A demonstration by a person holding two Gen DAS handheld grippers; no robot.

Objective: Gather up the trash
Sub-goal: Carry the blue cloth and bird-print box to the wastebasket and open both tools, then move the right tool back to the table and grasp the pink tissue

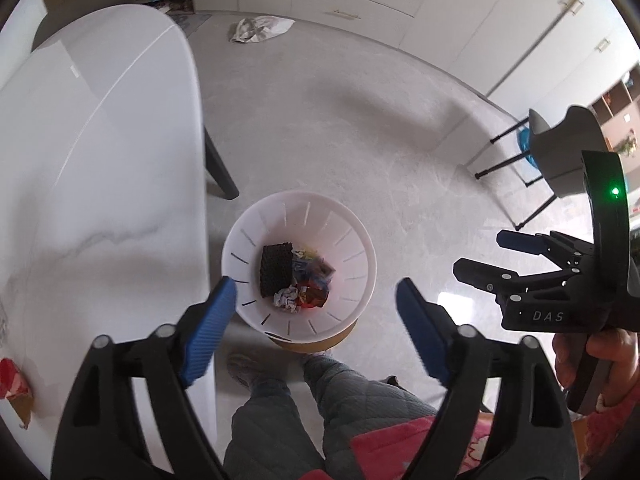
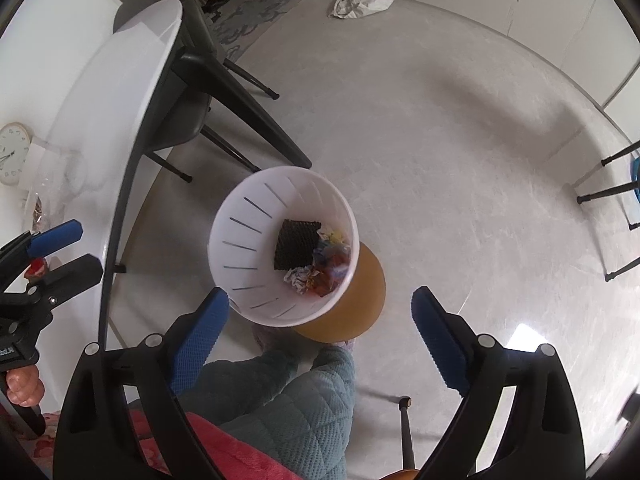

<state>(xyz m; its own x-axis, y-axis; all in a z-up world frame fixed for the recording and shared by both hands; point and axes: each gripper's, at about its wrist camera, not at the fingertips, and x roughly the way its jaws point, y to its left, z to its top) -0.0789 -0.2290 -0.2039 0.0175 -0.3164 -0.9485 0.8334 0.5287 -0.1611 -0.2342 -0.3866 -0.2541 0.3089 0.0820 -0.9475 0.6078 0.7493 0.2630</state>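
Note:
A white slotted waste bin (image 1: 360,240) stands on a round wooden stool (image 1: 316,344) below both grippers. It holds a black mesh pad (image 1: 274,270), crumpled paper (image 1: 287,299) and colourful wrappers (image 1: 314,280). My left gripper (image 1: 316,328) is open and empty, above the bin's near rim. My right gripper (image 2: 320,328) is open and empty, also above the bin (image 2: 240,216). A red wrapper (image 1: 12,378) lies on the white table's near left edge.
The white marble table (image 1: 100,160) fills the left, with black legs (image 2: 256,112) and a chair under it. A white cloth bag (image 1: 260,28) lies on the far floor by the cabinets. A grey chair (image 1: 560,152) stands right. The person's legs (image 1: 312,400) are below.

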